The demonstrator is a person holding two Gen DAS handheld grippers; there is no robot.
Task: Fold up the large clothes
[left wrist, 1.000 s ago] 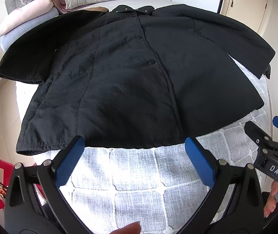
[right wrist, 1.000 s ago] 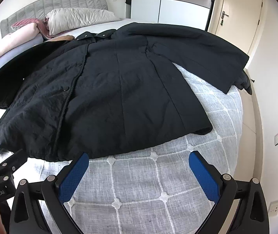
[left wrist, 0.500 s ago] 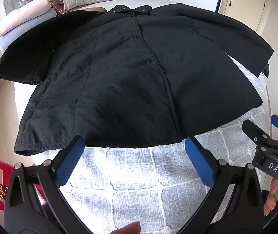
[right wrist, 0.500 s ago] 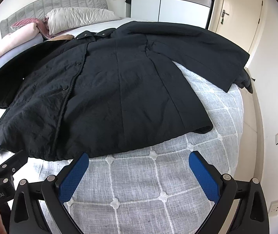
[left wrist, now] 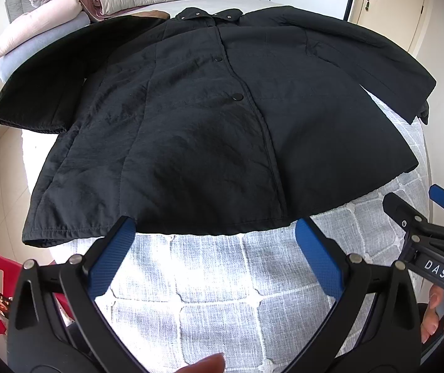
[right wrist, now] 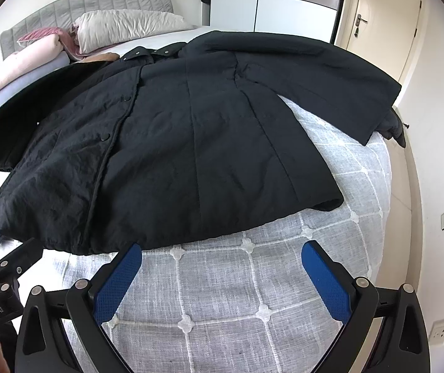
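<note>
Black coat [left wrist: 209, 130] looms nearer than before; left tool [left wrist: 214, 233] and right tool [right wrist: 222, 256] both gape apart.

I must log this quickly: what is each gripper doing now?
Left gripper: open, holding nothing, just short of the hem of the black quilted coat.
Right gripper: open, holding nothing.

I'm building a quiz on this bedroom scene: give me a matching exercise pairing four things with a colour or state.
Things:
1. coat
2. bedspread
3. left hand-held gripper
4. door

States:
a. closed, cream
b. open above the bedspread, holding nothing
c. black, spread flat, buttoned
d. grey, quilted

Pairs: 1-c, 2-d, 3-b, 4-a
</note>
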